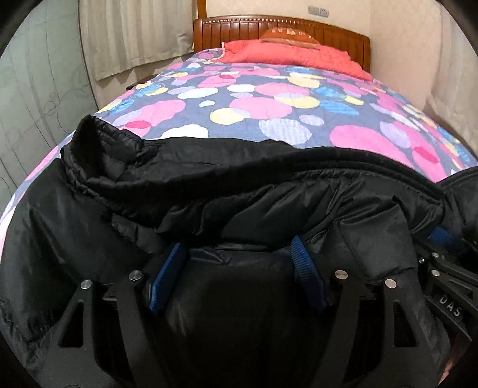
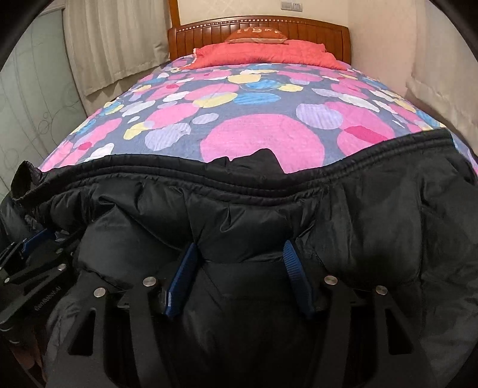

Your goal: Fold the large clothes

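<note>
both grippers clamped on black puffer jacket at foot of bed

left gripper (image 1: 239,253): blue pads (image 1: 301,259) pressed in on a thick bunch of black jacket (image 1: 269,191), fabric bulging between + over the fingers. jaws wide-ish but gripping. right gripper (image 2: 239,262): same deal, blue pads (image 2: 291,262) pinching a padded fold of the jacket. the 2 grippers sit side by side, close; each shows at the edge of the other's view.

jacket lies across the near end of the bed, bunched w/ a ribbed hem edge running l-r along its far side. a cuff or collar end sticks up at the left in the left wrist view.

under it: bedspread (image 1: 263,107) w/ pink, yellow, blue circles. far end: red quilt (image 2: 263,53), orange pillow (image 2: 257,35), wooden headboard (image 2: 313,27). curtain (image 1: 134,32) at left wall.
</note>
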Available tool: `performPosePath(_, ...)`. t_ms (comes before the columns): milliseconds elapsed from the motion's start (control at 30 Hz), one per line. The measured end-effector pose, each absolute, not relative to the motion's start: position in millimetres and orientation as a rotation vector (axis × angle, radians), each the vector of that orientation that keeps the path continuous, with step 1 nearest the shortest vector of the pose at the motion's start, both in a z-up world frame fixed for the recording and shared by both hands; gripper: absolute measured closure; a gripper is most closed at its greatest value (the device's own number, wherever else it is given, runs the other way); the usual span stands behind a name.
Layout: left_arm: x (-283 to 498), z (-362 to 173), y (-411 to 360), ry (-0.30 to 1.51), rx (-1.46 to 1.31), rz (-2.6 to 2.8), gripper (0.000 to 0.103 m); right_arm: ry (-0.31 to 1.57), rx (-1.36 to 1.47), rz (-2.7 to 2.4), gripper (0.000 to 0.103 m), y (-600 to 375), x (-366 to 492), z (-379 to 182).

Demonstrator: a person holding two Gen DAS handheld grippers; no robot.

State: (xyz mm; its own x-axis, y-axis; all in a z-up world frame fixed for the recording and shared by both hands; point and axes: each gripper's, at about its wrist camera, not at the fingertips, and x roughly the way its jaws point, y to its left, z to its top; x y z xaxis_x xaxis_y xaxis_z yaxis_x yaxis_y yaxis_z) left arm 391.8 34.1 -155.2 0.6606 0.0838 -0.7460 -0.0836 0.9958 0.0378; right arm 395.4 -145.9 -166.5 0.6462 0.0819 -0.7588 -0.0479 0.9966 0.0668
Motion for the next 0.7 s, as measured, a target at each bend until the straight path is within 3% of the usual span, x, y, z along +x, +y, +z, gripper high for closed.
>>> performPosePath(133, 380.4, -135.4, 46.3, 0.894, -0.027, 0.031, 0.032, 0.877, 0.106, 0.119, 0.042, -158.4, 386.2, -142.8)
performPosePath(333, 365.5, -97.8, 105.8, 0.782, -0.022, 0.14, 0.03, 0.779, 0.041, -0.009, 0.042, -220.6, 380.2, -96.2)
performPosePath(533, 388.4, -121.4, 156.8, 0.861, -0.129, 0.249, 0.028, 0.885, 0.066, -0.092, 0.042, -271.7, 398.8, -133.9)
performPosePath(700, 396.2, -152.9, 155.3, 0.921, -0.111, 0.279, 0.021, 0.911, 0.104, -0.087, 0.035, -275.5, 401.2, -165.0)
